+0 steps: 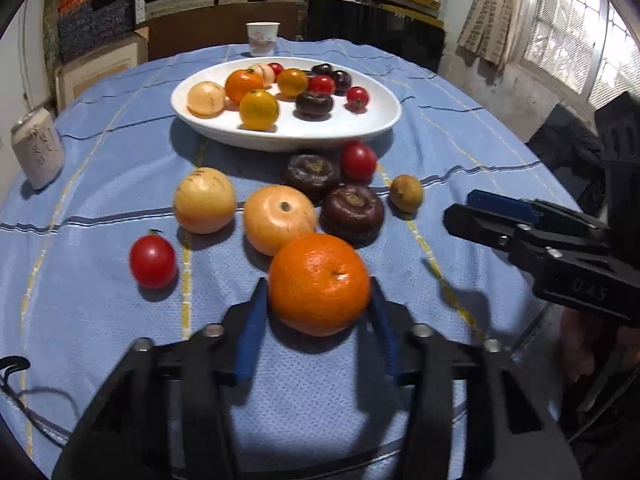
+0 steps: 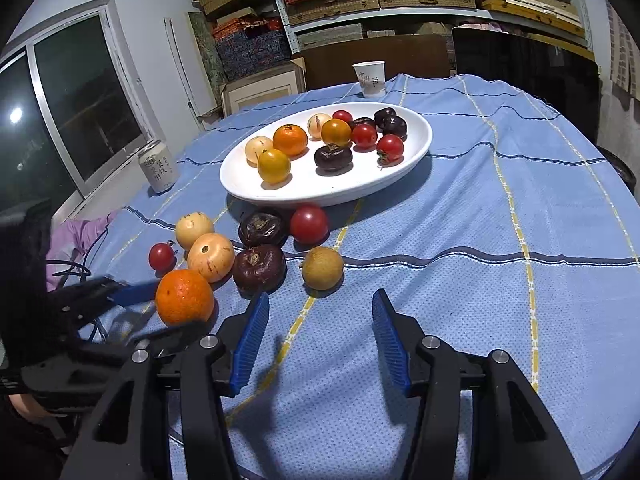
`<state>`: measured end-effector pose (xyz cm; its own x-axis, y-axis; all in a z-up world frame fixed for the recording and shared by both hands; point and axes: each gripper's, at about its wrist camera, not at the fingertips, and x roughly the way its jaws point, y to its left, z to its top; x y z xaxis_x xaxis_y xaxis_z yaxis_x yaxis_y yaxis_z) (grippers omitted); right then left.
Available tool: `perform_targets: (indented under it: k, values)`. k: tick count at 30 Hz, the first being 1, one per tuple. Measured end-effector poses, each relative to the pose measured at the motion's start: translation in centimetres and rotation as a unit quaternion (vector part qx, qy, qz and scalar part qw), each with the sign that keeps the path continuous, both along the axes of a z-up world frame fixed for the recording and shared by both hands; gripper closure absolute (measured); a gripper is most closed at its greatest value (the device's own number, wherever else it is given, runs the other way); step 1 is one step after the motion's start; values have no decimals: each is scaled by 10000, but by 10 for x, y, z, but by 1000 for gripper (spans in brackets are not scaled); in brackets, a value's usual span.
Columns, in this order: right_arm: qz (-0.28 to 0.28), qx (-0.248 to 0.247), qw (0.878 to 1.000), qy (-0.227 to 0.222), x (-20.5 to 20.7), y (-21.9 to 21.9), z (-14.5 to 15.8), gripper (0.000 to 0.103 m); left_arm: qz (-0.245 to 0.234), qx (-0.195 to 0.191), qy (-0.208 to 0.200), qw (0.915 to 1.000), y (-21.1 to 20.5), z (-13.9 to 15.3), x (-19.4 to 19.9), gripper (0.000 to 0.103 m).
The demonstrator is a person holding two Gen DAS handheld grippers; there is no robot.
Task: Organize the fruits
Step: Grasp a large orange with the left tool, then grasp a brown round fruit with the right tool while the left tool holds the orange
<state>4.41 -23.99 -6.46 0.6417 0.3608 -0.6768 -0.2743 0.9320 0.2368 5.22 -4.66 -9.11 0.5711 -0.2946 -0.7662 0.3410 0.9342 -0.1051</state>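
Orange (image 1: 319, 284) clamped in left gripper (image 1: 318, 312); right gripper (image 2: 318, 340) open, empty, bare cloth (image 2: 500, 320) ahead to table edge

Orange mandarin (image 1: 319, 284), white plate (image 1: 380, 120), blue striped tablecloth (image 1: 100, 208), black tongs with blue pads (image 1: 250, 340)

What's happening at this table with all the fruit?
A person is sorting fruit onto a white plate using a hand-held tool in each hand. The left tool has closed around an orange on the blue cloth. The right tool is open, holding nothing, near a small brownish fruit.
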Motion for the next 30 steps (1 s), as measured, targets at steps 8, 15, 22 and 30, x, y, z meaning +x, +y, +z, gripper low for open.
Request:
perform_targets:
  k: [8,15,22,30]
  values:
    - [22,-54,10000,46,1,2,-1,49,49,-696,-646,9955,18,12,-20,58]
    - [-98,-327,9992,206,13,13,-1,49,105,-678,-614,9957,16,14,-17,58]
    - [-237,-706,9963,428,35,26,-4,56,110,-658,-558,9962,15,13,-14,58]
    - [-151,-1091,9928,461,48,42,-5,74,122,-659,-531,9963,17,12,-13,58]
